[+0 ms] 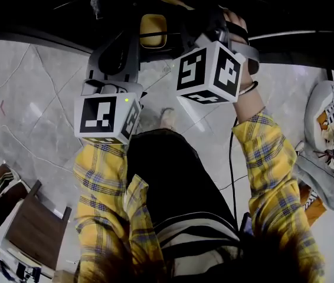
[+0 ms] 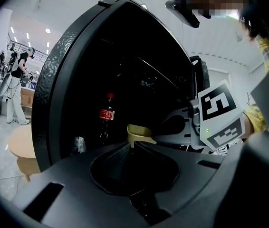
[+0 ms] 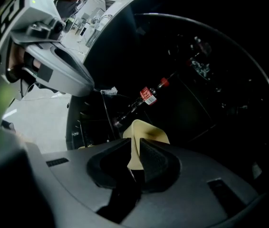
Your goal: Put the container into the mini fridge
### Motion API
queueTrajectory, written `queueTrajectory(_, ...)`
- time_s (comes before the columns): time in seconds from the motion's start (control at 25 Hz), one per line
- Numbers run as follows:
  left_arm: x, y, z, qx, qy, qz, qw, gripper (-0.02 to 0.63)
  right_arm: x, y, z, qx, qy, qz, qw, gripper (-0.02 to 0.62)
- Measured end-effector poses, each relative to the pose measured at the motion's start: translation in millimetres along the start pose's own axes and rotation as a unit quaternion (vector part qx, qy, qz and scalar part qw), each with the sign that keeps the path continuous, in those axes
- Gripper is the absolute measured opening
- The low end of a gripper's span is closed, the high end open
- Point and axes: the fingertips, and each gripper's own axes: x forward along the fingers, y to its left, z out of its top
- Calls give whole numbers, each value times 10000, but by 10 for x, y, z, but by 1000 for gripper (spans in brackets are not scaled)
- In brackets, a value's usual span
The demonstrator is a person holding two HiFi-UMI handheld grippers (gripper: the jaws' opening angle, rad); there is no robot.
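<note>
Right gripper view: right tool (image 3: pixel 135 149) pinching the yellow container (image 3: pixel 149 132) at the mini fridge (image 2: pixel 53 89) mouth ahead, needing a level push clear of the bottle (image 3: pixel 146 97) beyond; left tool (image 2: pixel 130 147) pressed together.

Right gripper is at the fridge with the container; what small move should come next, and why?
Probably lower the pale yellow plastic container until it rests inside the black mini fridge. The right gripper is shut on its rim, inside the opening; what lies under it is not visible.
</note>
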Motion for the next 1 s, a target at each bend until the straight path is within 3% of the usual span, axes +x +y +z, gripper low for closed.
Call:
queueTrajectory(0.52, -225, 39, 221, -5, 11, 171, 9999, 25, -384, -180, -30, 475, 72, -368, 9982, 51)
queueTrajectory(0.72, -313, 47, 284, -7, 65, 262, 9996, 25, -593, -299, -26, 1113, -102, -648, 9916, 41)
queueTrajectory(1.0, -436, 53, 387, -74, 65, 381, 9992, 25, -851, -452, -142, 2327, -226, -959, 9675, 28)
